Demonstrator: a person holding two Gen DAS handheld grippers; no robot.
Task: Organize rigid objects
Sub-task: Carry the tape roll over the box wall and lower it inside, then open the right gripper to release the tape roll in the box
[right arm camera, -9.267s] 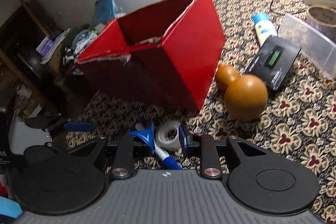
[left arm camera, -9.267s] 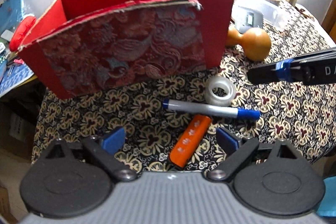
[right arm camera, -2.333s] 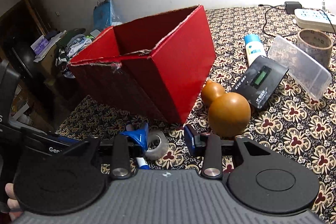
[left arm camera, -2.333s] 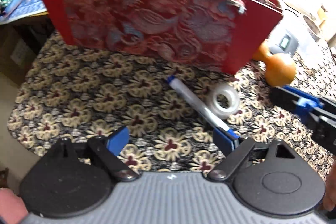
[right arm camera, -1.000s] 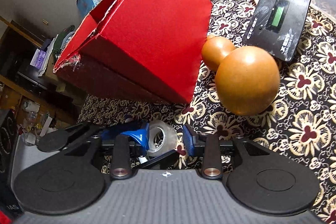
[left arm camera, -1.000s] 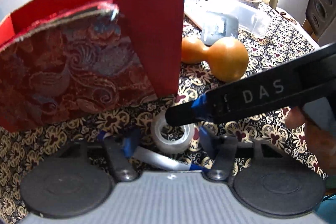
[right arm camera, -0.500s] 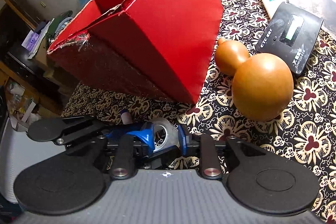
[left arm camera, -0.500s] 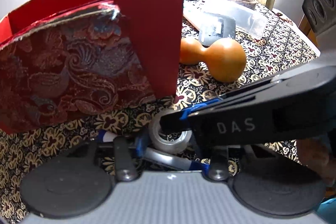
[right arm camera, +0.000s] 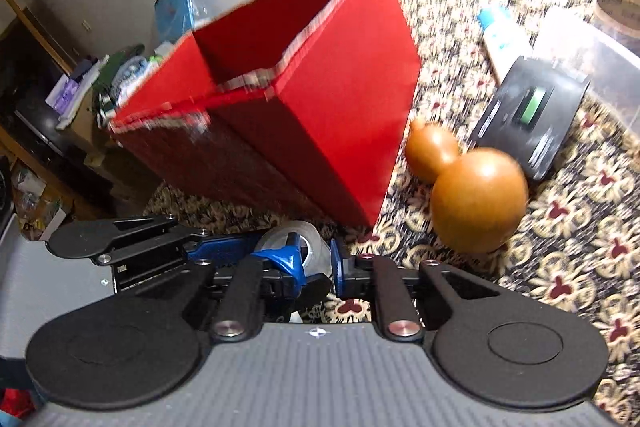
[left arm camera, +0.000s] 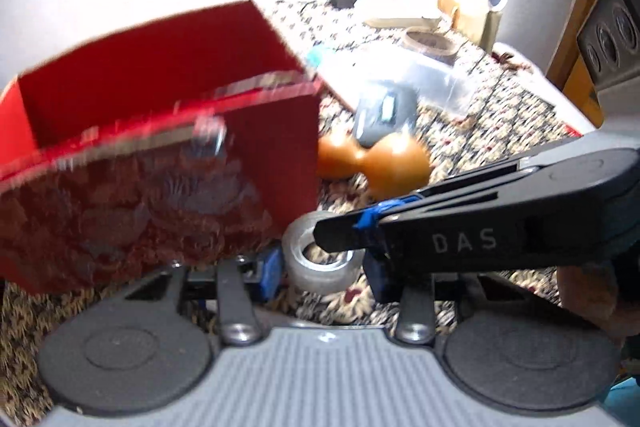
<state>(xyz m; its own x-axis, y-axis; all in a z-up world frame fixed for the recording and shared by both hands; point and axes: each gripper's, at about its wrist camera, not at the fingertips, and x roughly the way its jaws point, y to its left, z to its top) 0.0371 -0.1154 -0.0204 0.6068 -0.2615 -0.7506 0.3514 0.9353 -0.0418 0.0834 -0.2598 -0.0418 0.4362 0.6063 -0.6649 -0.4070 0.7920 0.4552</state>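
Patterned tablecloth [right arm camera: 580, 259] is seen under everything, w/ a bright wall behind. Left gripper [left arm camera: 324, 269] is pitched down over it, blue pads pressed on the outer sides of the clear tape roll [left arm camera: 320, 259], which is held just off the cloth, near the red box [left arm camera: 168, 131] corner. Right gripper [right arm camera: 316, 263] is angled in from the right, jaws pressed together on the roll's wall, one finger inside the ring. Part of a hand [left arm camera: 592, 291] is seen behind it, cut off at frame edge. Further out, a brown gourd [right arm camera: 476, 195] lies beside the box and touches a dark device [right arm camera: 532, 115]. Both views are motion-blurred; box fabric pattern is smeared, box interior mostly hidden, far clutter hard to make out.
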